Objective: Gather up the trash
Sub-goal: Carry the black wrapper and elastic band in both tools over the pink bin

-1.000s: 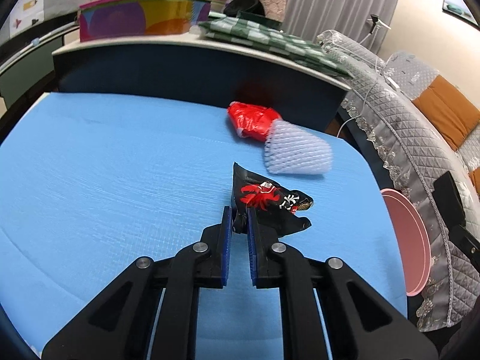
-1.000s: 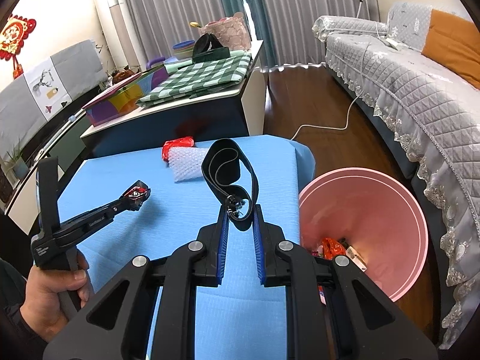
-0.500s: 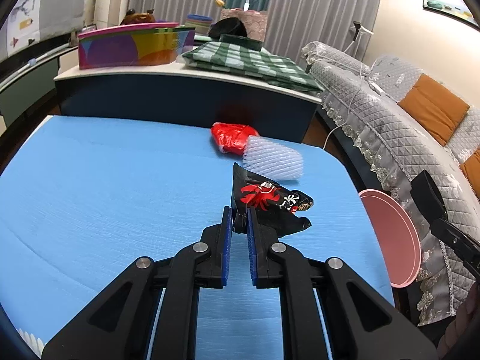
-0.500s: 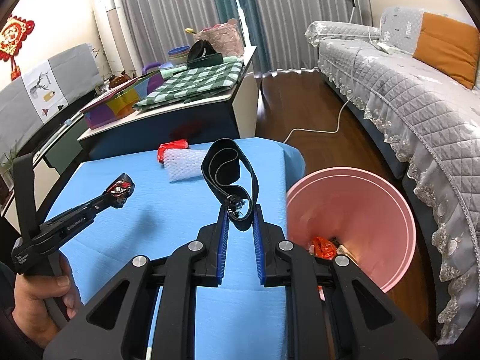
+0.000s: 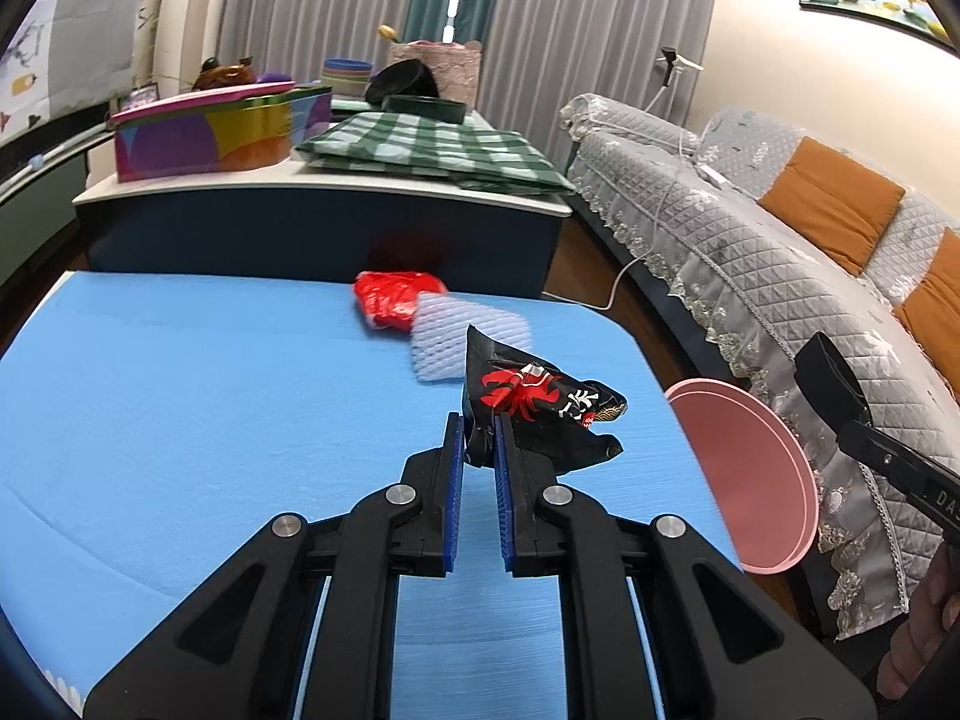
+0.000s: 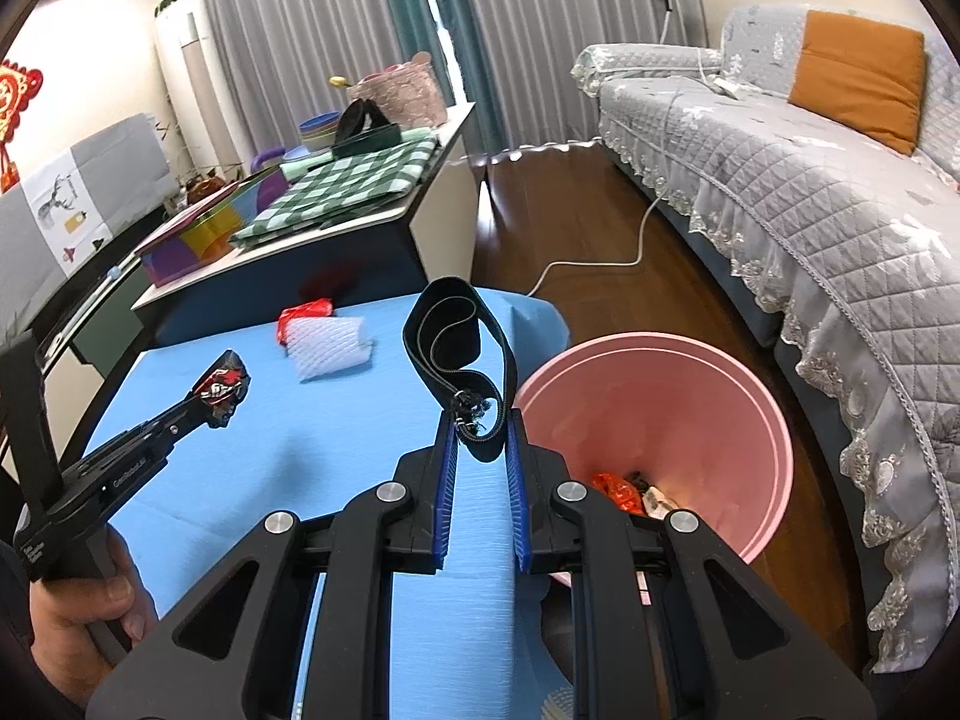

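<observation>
Right tool grips black strap, left tool grips wrapper; pink bin sits just right of strap, nearer right hand.

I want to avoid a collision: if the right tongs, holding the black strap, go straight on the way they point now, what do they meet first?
Probably nothing on the blue foam mat: its far edge, then wooden floor. The pink plastic bin sits right of that line. Depth is unclear.

A home living room: quilted sofa (orange cushions), long curtains, wood floor.
</observation>
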### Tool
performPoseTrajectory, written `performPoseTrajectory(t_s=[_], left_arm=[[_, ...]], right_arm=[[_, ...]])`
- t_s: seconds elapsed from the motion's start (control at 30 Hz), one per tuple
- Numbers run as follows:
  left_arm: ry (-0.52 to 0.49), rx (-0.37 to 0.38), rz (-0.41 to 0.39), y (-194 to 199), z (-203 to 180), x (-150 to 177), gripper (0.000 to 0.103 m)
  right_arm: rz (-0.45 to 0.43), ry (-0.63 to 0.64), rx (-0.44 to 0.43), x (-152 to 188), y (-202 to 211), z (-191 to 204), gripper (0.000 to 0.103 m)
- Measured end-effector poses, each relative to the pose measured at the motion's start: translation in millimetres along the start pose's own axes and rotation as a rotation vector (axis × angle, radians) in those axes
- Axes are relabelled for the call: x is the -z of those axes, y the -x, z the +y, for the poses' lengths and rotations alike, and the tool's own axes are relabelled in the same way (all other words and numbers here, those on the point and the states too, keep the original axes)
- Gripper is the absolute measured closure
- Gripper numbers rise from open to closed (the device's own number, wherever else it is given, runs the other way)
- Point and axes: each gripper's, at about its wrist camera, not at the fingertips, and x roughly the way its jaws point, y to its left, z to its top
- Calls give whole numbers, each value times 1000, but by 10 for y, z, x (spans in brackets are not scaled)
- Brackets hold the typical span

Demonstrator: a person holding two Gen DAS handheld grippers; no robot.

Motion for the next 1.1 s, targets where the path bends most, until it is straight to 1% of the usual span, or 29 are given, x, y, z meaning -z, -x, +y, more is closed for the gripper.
performPoseTrajectory(t_s=[0.3,0.93,1.1], left_arm=[[-29,27,9,-91,-220,46,93],[-95,107,39,-270,-781,149,93],[-121,133,45,-307,-983,137,93]], right_arm=[[-26,-42,52,-39,54,-229,86],[-103,-96,210,-201,258,-826,86],[-108,-131,228,-255,252,-967,86]])
